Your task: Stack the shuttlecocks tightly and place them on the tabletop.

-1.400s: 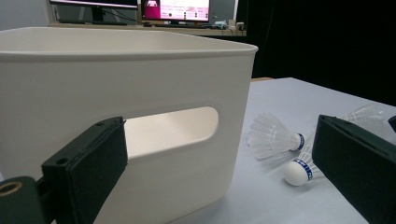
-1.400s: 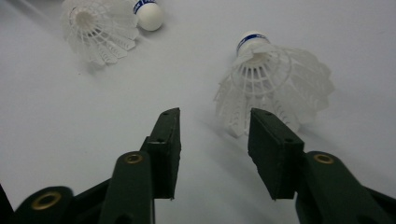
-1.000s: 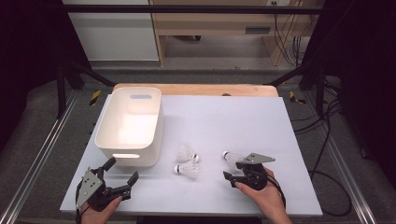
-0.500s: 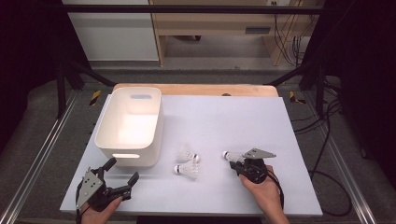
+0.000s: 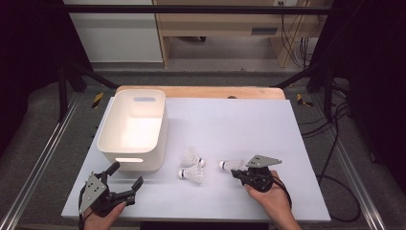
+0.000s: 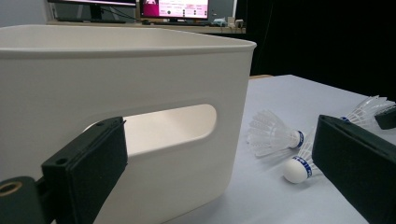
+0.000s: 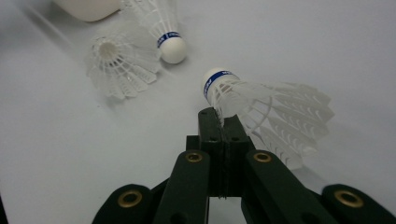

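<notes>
The right gripper (image 7: 219, 122) had just been closing, and its jaws were pinched on the feather skirt of a shuttlecock (image 7: 261, 112) lying near the desk's (image 5: 230, 120) front edge, probably to lift it without crushing it. The left gripper (image 5: 125, 178) waited with its jaws apart at the front-left corner, facing the white bin (image 5: 135, 129), likely where it belongs.

A white plastic bin (image 5: 134, 129) with slot handles stands on the pale table sheet (image 5: 249, 120) — two feathered white shuttlecocks (image 5: 191, 165) lie just beside its near corner.
</notes>
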Action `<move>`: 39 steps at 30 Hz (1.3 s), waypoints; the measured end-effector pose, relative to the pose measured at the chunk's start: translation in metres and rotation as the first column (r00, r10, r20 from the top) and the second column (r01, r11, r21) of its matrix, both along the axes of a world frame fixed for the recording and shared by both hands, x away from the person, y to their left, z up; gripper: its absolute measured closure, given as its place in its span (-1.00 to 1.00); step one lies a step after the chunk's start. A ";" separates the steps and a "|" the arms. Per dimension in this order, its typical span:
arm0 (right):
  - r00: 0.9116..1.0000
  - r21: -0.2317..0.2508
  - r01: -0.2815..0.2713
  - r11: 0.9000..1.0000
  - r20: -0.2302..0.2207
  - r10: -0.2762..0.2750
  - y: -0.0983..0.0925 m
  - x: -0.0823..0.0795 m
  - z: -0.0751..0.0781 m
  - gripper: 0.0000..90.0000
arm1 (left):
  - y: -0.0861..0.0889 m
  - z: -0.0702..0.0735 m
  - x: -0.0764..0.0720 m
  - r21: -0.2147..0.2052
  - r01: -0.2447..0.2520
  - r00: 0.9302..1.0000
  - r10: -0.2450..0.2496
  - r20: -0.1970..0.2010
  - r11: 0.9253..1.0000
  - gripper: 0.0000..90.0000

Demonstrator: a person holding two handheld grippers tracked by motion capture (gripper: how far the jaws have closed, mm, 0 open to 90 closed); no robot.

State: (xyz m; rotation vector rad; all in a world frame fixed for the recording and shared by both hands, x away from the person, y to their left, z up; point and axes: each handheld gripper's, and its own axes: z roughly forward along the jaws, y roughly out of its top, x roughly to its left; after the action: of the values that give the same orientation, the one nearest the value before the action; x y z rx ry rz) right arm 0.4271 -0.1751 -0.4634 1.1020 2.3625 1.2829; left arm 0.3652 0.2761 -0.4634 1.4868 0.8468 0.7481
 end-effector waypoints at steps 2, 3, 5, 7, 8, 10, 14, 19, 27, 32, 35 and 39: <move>1.000 0.003 -0.025 1.000 0.005 0.025 0.005 0.000 0.000 1.00 | 0.000 0.000 0.000 -0.005 0.003 1.000 -0.003 -0.003 1.000 -0.92; 0.999 0.006 -0.034 0.999 0.005 0.034 0.008 0.000 -0.001 1.00 | 0.001 -0.001 0.000 -0.005 0.003 1.000 -0.003 -0.004 1.000 -0.93; 0.999 0.004 -0.052 0.999 0.003 0.052 0.013 0.001 -0.001 1.00 | 0.001 -0.001 0.000 -0.011 0.004 1.000 -0.004 -0.006 1.000 -0.93; 0.997 0.005 -0.071 0.997 0.008 0.071 0.019 0.001 -0.002 1.00 | 0.002 -0.001 0.000 -0.014 0.005 1.000 -0.005 -0.009 1.000 -0.93; 0.997 0.005 -0.077 0.997 0.006 0.077 0.021 0.001 -0.002 1.00 | 0.002 -0.001 0.000 -0.014 0.005 1.000 -0.006 -0.009 1.000 -0.93; 0.996 0.007 -0.089 0.996 0.006 0.089 0.024 0.001 -0.002 1.00 | 0.001 -0.001 0.001 -0.009 0.008 1.000 -0.008 -0.008 1.000 -0.93; 0.994 0.006 -0.111 0.994 0.011 0.111 0.031 0.000 -0.001 1.00 | 0.000 0.000 0.001 -0.003 0.009 1.000 -0.010 -0.006 1.000 -0.93; 0.990 0.005 -0.139 0.990 0.017 0.139 0.038 -0.001 -0.002 1.00 | 0.000 0.000 0.000 -0.001 0.010 1.000 -0.010 -0.006 1.000 -0.93; 0.985 0.014 -0.172 0.985 0.019 0.171 0.053 0.001 -0.005 1.00 | 0.001 0.000 0.000 -0.007 0.006 1.000 -0.006 -0.005 1.000 -0.93; 0.981 0.016 -0.195 0.981 0.022 0.195 0.063 0.003 -0.007 1.00 | 0.000 0.000 0.000 -0.003 0.008 1.000 -0.008 -0.004 1.000 -0.93; 0.979 0.015 -0.204 0.979 0.021 0.204 0.067 0.004 -0.008 1.00 | 0.000 0.000 0.000 -0.007 0.009 1.000 -0.009 -0.002 1.000 -0.93; 0.976 0.013 -0.216 0.976 0.021 0.216 0.072 0.005 -0.009 1.00 | 0.000 0.000 0.000 -0.004 0.007 1.000 -0.007 -0.002 1.000 -0.93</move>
State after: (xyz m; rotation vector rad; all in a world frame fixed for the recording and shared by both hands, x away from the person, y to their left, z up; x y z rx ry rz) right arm 0.4320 -0.1028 -0.4726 0.8499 2.5182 1.3762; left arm 0.3653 0.2766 -0.4635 1.4862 0.8442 0.7396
